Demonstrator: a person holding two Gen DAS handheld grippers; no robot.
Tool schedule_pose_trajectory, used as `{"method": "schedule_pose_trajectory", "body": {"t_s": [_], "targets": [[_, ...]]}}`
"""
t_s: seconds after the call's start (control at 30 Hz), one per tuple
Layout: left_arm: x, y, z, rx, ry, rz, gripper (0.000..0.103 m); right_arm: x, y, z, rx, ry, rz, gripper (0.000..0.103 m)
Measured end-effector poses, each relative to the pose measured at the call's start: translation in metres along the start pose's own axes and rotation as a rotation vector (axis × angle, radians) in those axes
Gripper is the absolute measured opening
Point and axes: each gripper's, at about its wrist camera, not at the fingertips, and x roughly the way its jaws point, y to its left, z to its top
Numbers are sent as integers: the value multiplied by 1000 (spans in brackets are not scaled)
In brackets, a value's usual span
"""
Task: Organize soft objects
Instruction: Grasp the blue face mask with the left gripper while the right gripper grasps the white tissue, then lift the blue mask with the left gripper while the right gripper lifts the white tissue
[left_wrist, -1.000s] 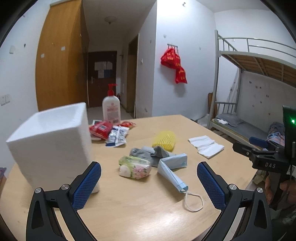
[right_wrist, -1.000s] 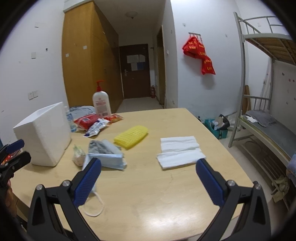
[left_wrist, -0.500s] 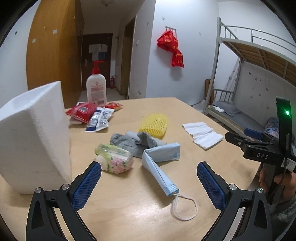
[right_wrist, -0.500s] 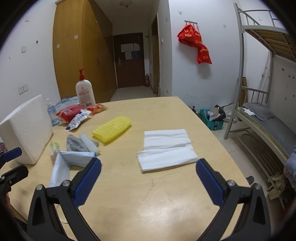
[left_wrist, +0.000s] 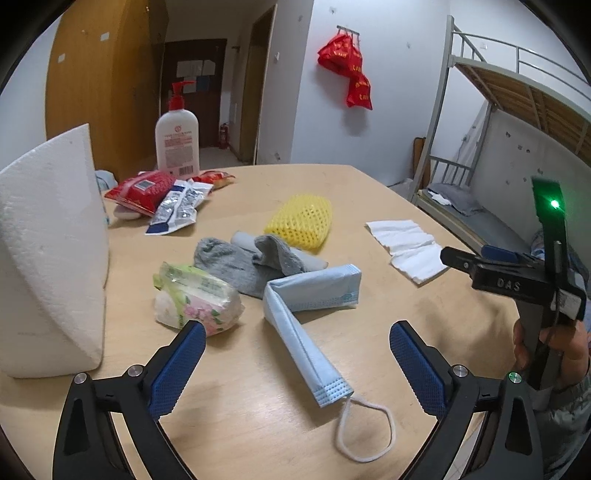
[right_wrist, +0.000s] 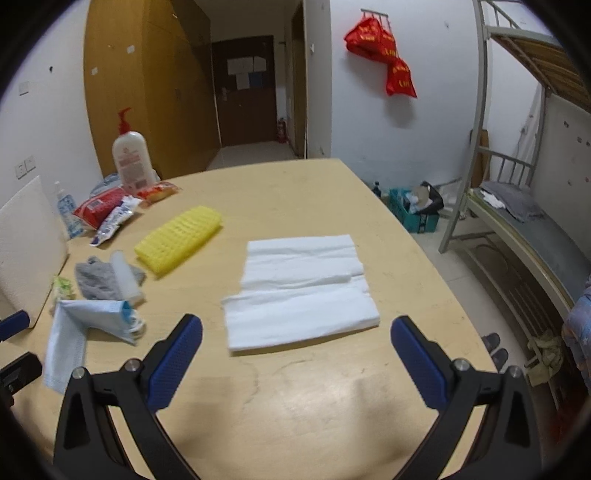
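Observation:
On the wooden table (left_wrist: 369, 332) lie a blue face mask (left_wrist: 306, 310), a grey sock (left_wrist: 243, 258), a yellow foam net (left_wrist: 301, 221), a tissue pack (left_wrist: 195, 299) and white paper towels (left_wrist: 406, 243). My left gripper (left_wrist: 295, 365) is open and empty, just short of the mask. My right gripper (right_wrist: 295, 354) is open and empty, just in front of the paper towels (right_wrist: 299, 291). The right wrist view also shows the mask (right_wrist: 85, 325), the sock (right_wrist: 99, 280) and the net (right_wrist: 177, 240).
A white foam box (left_wrist: 48, 251) stands at the left. A lotion pump bottle (left_wrist: 177, 140) and snack packets (left_wrist: 144, 192) sit at the table's far side. A bunk bed (right_wrist: 524, 206) stands to the right. The right gripper's body shows in the left wrist view (left_wrist: 517, 280).
Both grippers have moved forward and lower over the table. The left one has closed in on the mask, the right one on the paper towels. Both stay open.

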Motion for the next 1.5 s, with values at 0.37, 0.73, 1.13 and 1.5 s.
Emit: {"method": "schedule_pose_trajectory", "body": {"t_s": [0.37, 0.73, 1.13, 1.5], "targets": [[18, -5, -3, 0, 68, 18, 89, 36, -24, 6, 50, 118, 41, 100], [32, -2, -5, -15, 132, 28, 68, 55, -21, 10, 10, 201, 56, 80], [39, -2, -8, -15, 175, 36, 30, 61, -16, 23, -18, 198, 18, 77], [36, 2, -6, -15, 159, 22, 11, 71, -9, 22, -61, 229, 6, 76]]}}
